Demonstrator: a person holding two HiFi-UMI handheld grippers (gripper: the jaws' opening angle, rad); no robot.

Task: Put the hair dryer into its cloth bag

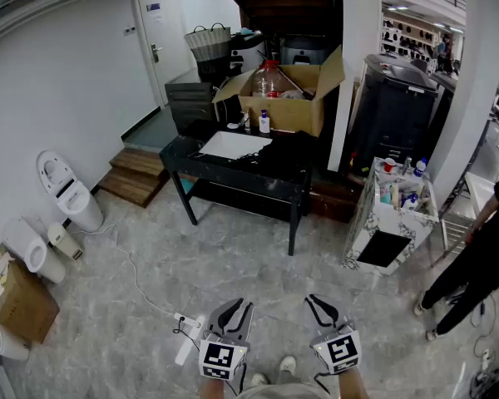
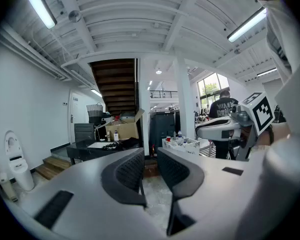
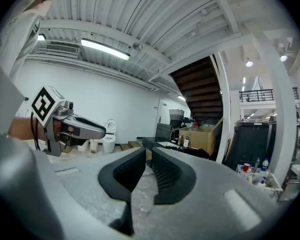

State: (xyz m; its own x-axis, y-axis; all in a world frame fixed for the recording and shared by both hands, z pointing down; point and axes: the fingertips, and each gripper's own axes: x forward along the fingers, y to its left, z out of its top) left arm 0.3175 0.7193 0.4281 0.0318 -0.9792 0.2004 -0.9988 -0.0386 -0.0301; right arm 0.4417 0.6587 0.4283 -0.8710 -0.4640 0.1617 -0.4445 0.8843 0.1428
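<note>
The left gripper and the right gripper have the same smooth pale grey shell. Their curved black pads are ribbed on the inner faces. Each shell has a black rectangular inset and carries a white cube printed with black square markers. The person wears a white shoe.

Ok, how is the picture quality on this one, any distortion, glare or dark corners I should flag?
Head view: evenly lit and sharp, with fisheye bending of the walls; the black table reads clearly. Left gripper view: strong fisheye with black corners, and the ceiling tube light is blown out. Right gripper view: the same dark vignette, a bright ceiling light, and a fairly sharp background.
</note>
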